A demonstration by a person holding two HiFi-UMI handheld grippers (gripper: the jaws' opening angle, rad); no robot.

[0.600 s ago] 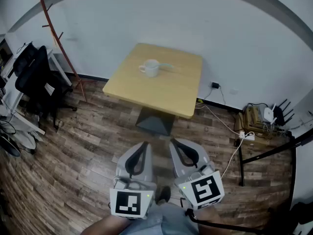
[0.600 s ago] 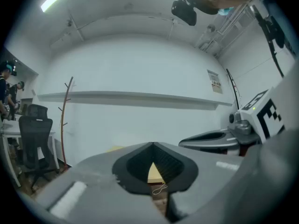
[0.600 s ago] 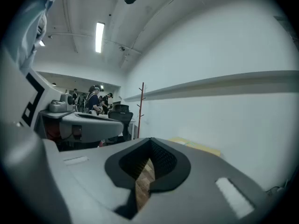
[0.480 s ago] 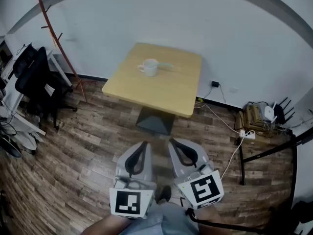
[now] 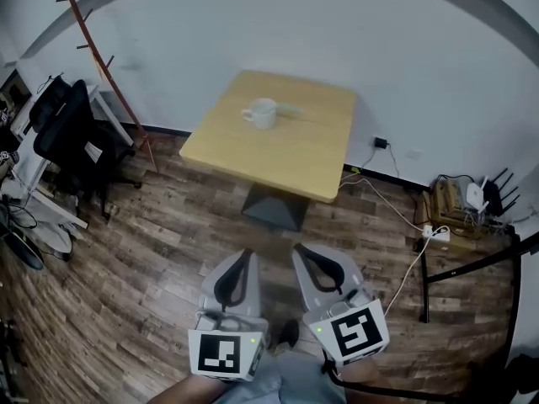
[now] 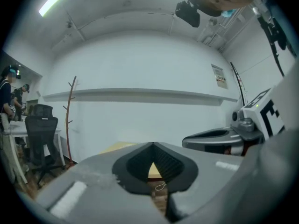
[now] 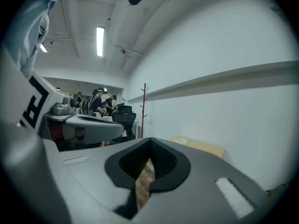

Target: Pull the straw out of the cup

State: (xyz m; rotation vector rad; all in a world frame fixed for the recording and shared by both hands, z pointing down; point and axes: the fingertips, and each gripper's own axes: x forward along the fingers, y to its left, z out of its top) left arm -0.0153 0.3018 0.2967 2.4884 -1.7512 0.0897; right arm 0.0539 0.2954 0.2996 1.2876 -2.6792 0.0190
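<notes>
A white cup [image 5: 262, 113] stands on the far half of a small square wooden table [image 5: 286, 154], with a pale straw [image 5: 289, 110] leaning out of it to the right. Both grippers are held low, close to the person's body, above the wood floor and well short of the table. The left gripper [image 5: 244, 255] is shut, its jaw tips meeting with nothing between them. The right gripper [image 5: 301, 251] is shut and empty too. In the left gripper view the left gripper [image 6: 153, 146] points toward the table [image 6: 122, 146]. The right gripper [image 7: 150, 141] sees the table [image 7: 198, 146] to its right.
A red coat rack [image 5: 101, 66] and a black office chair [image 5: 72, 137] stand left of the table. Cables and a power strip [image 5: 429, 234] lie on the floor at the right, next to a black metal frame [image 5: 472, 263]. People stand at desks [image 7: 93, 101] far off.
The head view has shifted slightly, so the table and cup sit a bit further right in frame. Both grippers stay shut in about the same low place.
</notes>
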